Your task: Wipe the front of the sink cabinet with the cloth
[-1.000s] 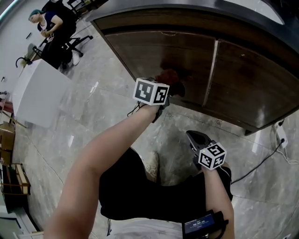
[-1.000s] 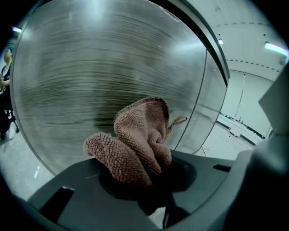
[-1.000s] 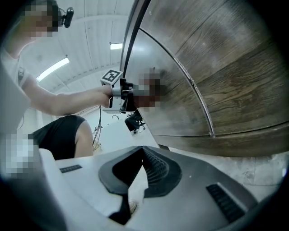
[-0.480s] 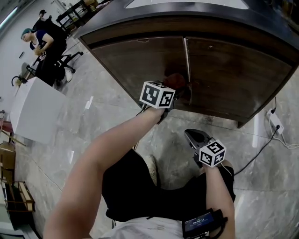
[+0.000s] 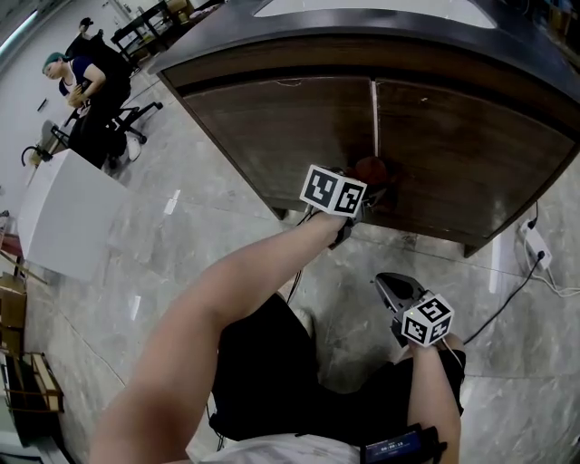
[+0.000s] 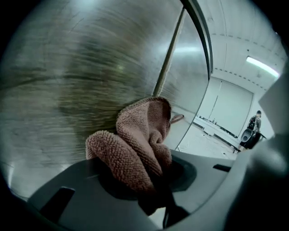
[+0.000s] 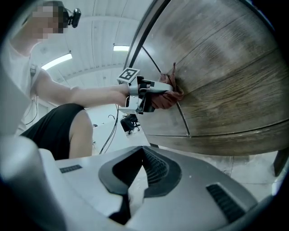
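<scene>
The sink cabinet's front [image 5: 272, 127] is dark brown wood with two doors that meet at a pale seam. My left gripper [image 5: 361, 201] is shut on a reddish-brown cloth [image 5: 371, 169] and presses it against the lower cabinet front at the seam. In the left gripper view the bunched cloth [image 6: 135, 144] bulges out of the left gripper [image 6: 149, 182], touching the wood [image 6: 67, 81]. The right gripper view shows that gripper [image 7: 156, 95], the cloth [image 7: 170, 92] and the cabinet [image 7: 226, 90] from the side. My right gripper [image 5: 391, 285] hangs low over the floor, apart from the cabinet, shut and holding nothing [image 7: 131, 189].
A dark countertop [image 5: 362, 23] overhangs the cabinet. The floor is grey marble tile [image 5: 208, 217]. A white block [image 5: 63, 204] stands at the left, with a seated person [image 5: 86, 77] behind it. A power strip [image 5: 535, 245] and black cable lie at the right.
My left gripper has slid the cloth to the right along the cabinet front, from the left door to the door seam. The right gripper has dropped slightly lower and to the right.
</scene>
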Motion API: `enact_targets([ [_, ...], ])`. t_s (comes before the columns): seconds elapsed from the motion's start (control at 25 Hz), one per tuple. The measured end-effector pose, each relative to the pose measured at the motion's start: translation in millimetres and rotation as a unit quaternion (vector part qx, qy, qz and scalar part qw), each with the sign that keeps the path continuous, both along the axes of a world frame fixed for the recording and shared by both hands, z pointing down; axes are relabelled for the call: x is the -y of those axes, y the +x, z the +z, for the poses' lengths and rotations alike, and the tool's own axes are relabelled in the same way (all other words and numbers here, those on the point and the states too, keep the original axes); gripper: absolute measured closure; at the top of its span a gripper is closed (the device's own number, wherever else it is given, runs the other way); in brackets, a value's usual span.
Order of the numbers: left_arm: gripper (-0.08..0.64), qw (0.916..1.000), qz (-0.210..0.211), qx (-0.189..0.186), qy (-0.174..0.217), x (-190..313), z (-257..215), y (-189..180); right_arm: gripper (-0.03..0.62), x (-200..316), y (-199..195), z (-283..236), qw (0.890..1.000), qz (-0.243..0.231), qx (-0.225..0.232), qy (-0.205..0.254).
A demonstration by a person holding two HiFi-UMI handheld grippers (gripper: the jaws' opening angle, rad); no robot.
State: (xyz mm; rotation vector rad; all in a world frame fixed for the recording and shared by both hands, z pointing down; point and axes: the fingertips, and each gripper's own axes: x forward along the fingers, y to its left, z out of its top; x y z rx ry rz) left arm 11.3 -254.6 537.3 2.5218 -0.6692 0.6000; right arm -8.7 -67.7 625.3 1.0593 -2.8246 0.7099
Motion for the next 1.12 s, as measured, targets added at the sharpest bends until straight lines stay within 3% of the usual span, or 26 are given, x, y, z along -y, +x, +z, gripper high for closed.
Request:
enact_targets([
  [0.2, 0.448, 0.9998, 0.013, 0.013, -0.008, 1, 10, -12, 0.580, 6, 8, 10, 1.000, 0.009, 0.000, -0.012],
  [0.44, 0.448, 0.9995, 0.002, 0.031, -0.009, 12, 20, -57, 0.580, 7, -9, 23, 1.000, -0.016, -0.013, -0.021],
  [0.6, 0.448, 0.9991, -0.015, 0.038, -0.012, 22, 19, -87, 0.580, 11, -14, 37, 0.999, -0.024, -0.025, -0.035],
  [0.8, 0.448, 0.9957, -0.033, 0.086, -0.011, 29, 27, -136, 0.580, 13, -25, 34, 0.999, -0.034, -0.020, -0.030],
  [1.12, 0.448, 0.9850, -0.102, 0.139, 0.009, 53, 32, -219, 0.580, 15, -39, 47, 0.997, -0.052, -0.029, -0.040],
])
